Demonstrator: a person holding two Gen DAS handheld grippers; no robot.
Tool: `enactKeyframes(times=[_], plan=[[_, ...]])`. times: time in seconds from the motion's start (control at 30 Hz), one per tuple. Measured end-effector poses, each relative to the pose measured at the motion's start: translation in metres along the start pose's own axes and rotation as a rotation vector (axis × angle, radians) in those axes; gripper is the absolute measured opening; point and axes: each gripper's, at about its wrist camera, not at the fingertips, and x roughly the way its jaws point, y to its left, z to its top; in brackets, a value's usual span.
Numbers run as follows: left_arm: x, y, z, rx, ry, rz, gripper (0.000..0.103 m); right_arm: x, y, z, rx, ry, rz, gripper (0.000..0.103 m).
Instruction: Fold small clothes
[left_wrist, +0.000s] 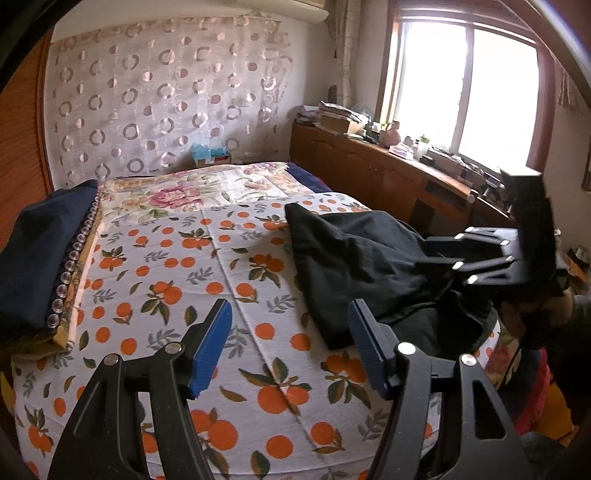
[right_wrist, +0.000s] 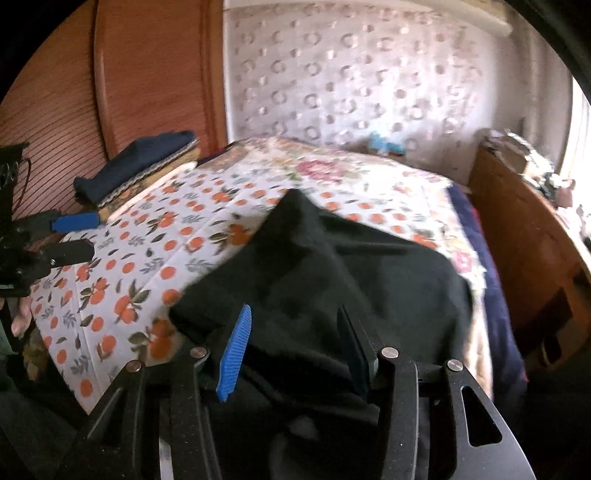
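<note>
**Black garment dropped in a heap on the bed, fold not yet begun**

The black garment lies crumpled on the orange-print sheet of the bed, toward the side nearest the wooden sideboard under the window. One pointed corner of it reaches up the bed; the rest bunches and spills over the near edge of the sheet. No clean edge or flat panel shows yet.

The right tool sits over the near part of the garment with its jaws apart. Dark cloth lies below and between the pads, but they do not press on it, so it reads as a release, not a grip. The view from this tool is blurred, and finer detail cannot be told.

The left tool hovers over bare sheet just beside the garment's near corner, jaws wide and holding nothing.

A folded dark blue pile rests at the far side of the sheet from the garment, well apart from it.

The step in hand looks like laying the piece out. Next, each tool probably needs to find a separate edge or corner of the heap, pinch it, and draw the cloth flat across the sheet toward its free middle before any fold is made.
</note>
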Motion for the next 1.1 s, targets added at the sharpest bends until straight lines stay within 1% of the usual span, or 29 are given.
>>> enactKeyframes(times=[0.07,0.2,0.3,0.37,0.43,0.6,0.7,0.87,0.9,0.93,0.97,1.0,1.07,1.1], plan=[[-0.003,0.005,0.0,-0.01,-0.005,0.006,0.066,0.018,0.016,0.006,-0.041,0.031,0.053,0.05],[-0.008,0.014,0.001,-0.024,-0.015,0.02,0.066,0.048,0.043,0.012,-0.12,0.089,0.105,0.05],[-0.013,0.019,0.001,-0.032,-0.027,0.027,0.066,0.065,0.06,0.014,-0.155,0.122,0.13,0.05],[-0.015,0.021,0.001,-0.034,-0.032,0.03,0.066,0.071,0.069,0.016,-0.172,0.129,0.142,0.05],[-0.016,0.023,0.0,-0.037,-0.032,0.033,0.066,0.077,0.074,0.017,-0.185,0.135,0.139,0.05],[-0.014,0.023,-0.001,-0.042,-0.034,0.031,0.067,0.095,0.074,0.015,-0.21,0.16,0.113,0.05],[-0.014,0.023,-0.002,-0.042,-0.033,0.028,0.067,0.096,0.079,0.013,-0.248,0.153,0.093,0.05],[-0.012,0.022,-0.005,-0.045,-0.03,0.019,0.067,0.099,0.079,0.013,-0.234,0.154,0.098,0.05],[-0.011,0.021,-0.006,-0.047,-0.029,0.017,0.067,0.097,0.078,0.014,-0.224,0.155,0.112,0.039],[-0.01,0.021,-0.007,-0.049,-0.024,0.015,0.067,0.097,0.081,0.014,-0.22,0.153,0.13,0.022],[-0.009,0.02,-0.007,-0.049,-0.021,0.013,0.067,0.097,0.084,0.015,-0.235,0.147,0.101,0.014],[-0.008,0.02,-0.008,-0.047,-0.018,0.01,0.067,0.096,0.085,0.015,-0.249,0.141,0.081,0.011],[-0.008,0.018,-0.009,-0.042,-0.013,0.01,0.067,0.089,0.083,0.019,-0.242,0.106,0.088,0.009],[-0.008,0.018,-0.01,-0.04,-0.013,0.007,0.067,0.083,0.079,0.023,-0.234,0.08,0.077,0.009]])
